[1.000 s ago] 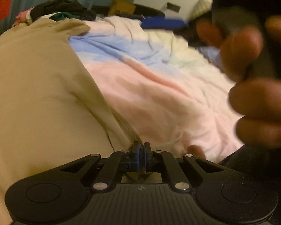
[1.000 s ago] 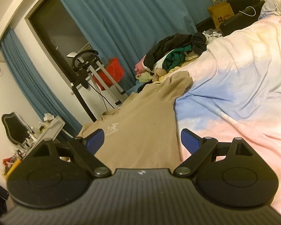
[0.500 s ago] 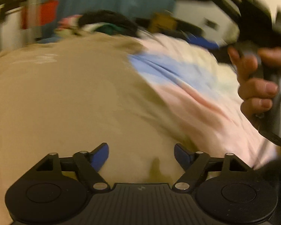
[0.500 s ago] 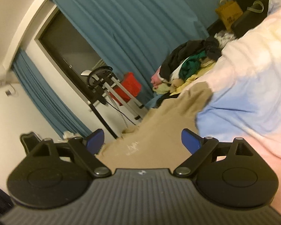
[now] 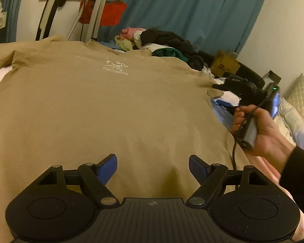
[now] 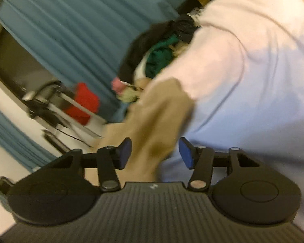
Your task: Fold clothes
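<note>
The view is blurred. The right tongs (image 6: 155, 155) have just been closing, blue pads apart, with a tan shirt sleeve (image 6: 160, 119) lying between them, not pressed. A pale pink and blue bedspread (image 6: 253, 70) fills the right; a clothes pile (image 6: 160, 56) lies far, before teal curtains (image 6: 81, 20).

Tan t-shirt (image 5: 115, 105) spread flat on bed, white chest logo.

The tan T-shirt (image 5: 103, 109) carries a small pale chest print: a smudged emblem over one line of capital letters, too blurred to spell out. A brown paper bag (image 5: 226, 65) beyond the bed bears dark round marks, unreadable. The right wrist view shows no lettering.
</note>
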`<state>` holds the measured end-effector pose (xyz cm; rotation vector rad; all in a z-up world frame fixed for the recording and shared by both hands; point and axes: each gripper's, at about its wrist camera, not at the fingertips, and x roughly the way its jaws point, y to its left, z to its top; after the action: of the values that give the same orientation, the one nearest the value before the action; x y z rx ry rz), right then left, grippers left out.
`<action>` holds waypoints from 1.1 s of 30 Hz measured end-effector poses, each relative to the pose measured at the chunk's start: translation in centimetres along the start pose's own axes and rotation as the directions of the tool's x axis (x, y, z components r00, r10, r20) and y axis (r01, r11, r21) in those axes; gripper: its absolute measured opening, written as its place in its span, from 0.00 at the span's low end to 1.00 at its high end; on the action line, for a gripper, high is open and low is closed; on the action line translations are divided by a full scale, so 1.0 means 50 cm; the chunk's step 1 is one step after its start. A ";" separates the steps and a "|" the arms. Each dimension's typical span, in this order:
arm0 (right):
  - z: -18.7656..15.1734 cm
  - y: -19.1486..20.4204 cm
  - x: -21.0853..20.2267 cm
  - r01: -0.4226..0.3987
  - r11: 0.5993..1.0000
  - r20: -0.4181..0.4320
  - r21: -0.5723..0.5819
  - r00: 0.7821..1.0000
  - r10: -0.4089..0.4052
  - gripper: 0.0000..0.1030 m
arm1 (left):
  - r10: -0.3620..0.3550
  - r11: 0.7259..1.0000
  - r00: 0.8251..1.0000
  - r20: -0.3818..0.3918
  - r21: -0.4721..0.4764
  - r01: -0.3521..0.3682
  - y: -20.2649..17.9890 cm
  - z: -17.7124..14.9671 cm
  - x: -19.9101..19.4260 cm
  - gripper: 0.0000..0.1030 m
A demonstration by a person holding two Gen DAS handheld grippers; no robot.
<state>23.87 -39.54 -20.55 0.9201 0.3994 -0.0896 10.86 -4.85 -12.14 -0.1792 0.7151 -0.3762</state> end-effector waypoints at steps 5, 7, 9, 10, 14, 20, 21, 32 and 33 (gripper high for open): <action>-0.001 -0.008 0.043 -0.062 0.998 0.025 0.017 0.998 0.062 0.39 | -0.052 0.998 0.999 0.015 0.039 0.051 -0.014 0.002 0.036 0.77; -0.005 0.004 0.046 -0.073 0.997 0.025 -0.010 0.997 0.073 0.16 | -0.075 0.997 0.997 0.010 0.035 0.074 -0.018 -0.003 0.046 0.77; -0.009 0.016 0.038 -0.054 0.998 0.028 -0.023 0.998 0.055 0.06 | -0.089 0.996 0.996 0.013 0.024 0.088 -0.017 -0.005 0.047 0.77; -0.008 0.019 0.028 -0.050 0.999 0.038 -0.018 0.998 0.051 0.06 | -0.093 0.996 0.996 0.015 0.017 0.093 -0.015 -0.007 0.045 0.77; -0.001 0.023 -0.028 -0.071 0.997 0.074 0.016 0.995 0.070 0.05 | -0.098 0.995 0.995 0.026 -0.025 0.098 -0.007 -0.007 0.029 0.77; 0.004 0.013 -0.071 -0.106 0.992 0.103 0.064 0.990 0.100 0.07 | -0.112 0.991 0.990 0.085 -0.062 0.117 0.006 0.006 -0.010 0.77; 0.006 0.009 -0.072 -0.105 0.991 0.105 0.080 0.990 0.096 0.08 | -0.110 0.992 0.989 0.093 -0.058 0.116 0.009 0.008 -0.015 0.77; -0.014 -0.013 -0.013 -0.164 0.972 0.032 0.171 0.986 0.161 0.78 | -0.094 0.992 0.992 0.087 -0.081 0.101 0.029 0.013 -0.007 0.77; -0.011 -0.012 0.003 -0.166 0.973 0.030 0.162 0.986 0.163 0.78 | -0.086 0.993 0.992 0.089 -0.073 0.092 0.029 0.011 -0.002 0.77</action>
<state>23.68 -39.46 -21.34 1.1108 0.3017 0.0221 11.57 -3.45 -12.11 -0.2990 0.6382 -0.4242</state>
